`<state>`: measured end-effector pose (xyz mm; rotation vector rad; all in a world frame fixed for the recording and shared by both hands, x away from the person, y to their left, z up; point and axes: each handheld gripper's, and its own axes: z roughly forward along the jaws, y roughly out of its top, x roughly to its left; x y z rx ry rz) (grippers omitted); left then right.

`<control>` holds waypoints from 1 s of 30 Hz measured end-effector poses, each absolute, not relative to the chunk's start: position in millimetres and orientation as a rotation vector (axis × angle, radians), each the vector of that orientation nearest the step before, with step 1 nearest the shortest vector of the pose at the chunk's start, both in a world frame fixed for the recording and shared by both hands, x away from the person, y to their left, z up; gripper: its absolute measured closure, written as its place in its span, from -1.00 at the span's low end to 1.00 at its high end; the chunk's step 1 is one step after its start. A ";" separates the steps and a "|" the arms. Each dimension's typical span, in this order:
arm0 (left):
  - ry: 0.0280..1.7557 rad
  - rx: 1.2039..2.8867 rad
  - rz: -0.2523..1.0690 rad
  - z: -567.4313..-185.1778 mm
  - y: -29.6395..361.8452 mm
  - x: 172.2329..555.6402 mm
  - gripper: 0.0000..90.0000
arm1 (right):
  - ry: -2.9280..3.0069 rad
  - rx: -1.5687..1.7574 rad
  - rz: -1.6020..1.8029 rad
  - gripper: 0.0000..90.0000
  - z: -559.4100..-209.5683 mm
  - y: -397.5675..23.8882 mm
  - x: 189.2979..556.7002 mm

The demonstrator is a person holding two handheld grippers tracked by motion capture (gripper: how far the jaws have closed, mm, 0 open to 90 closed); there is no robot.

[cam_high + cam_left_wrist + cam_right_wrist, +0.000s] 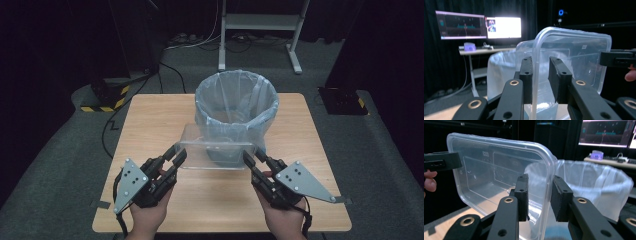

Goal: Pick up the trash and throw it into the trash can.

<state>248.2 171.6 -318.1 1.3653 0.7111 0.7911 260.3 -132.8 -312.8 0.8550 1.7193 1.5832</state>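
Note:
A clear plastic container is held up off the wooden table, tipped on its side, just in front of a bin lined with a translucent bag. My left gripper grips the container's left end, and in the left gripper view its jaws straddle the container's rim. My right gripper holds the opposite end, its jaws on either side of the container's wall. The bin stands right behind the container. Each gripper view shows the other gripper's jaw at the container's far edge.
A white metal stand and cables lie on the floor beyond the table. Yellow-and-black striped base plates sit on the floor at the left and right. Lit monitors stand on a desk in the background.

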 end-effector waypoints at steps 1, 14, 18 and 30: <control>0.705 1.356 0.796 -313.3 170.9 249.6 0.63 | 1.710 0.844 1.586 0.55 -308.3 -133.1 261.9; 0.651 1.344 0.817 -267.9 164.8 300.1 0.66 | 1.648 0.828 1.592 0.55 -262.3 -138.9 303.5; 0.654 1.351 0.806 -262.1 160.6 327.8 0.65 | 1.642 0.850 1.574 0.55 -254.8 -140.8 323.4; 0.680 1.396 0.800 -263.7 133.5 394.8 0.63 | 1.629 0.957 1.521 0.53 -254.4 -158.0 382.8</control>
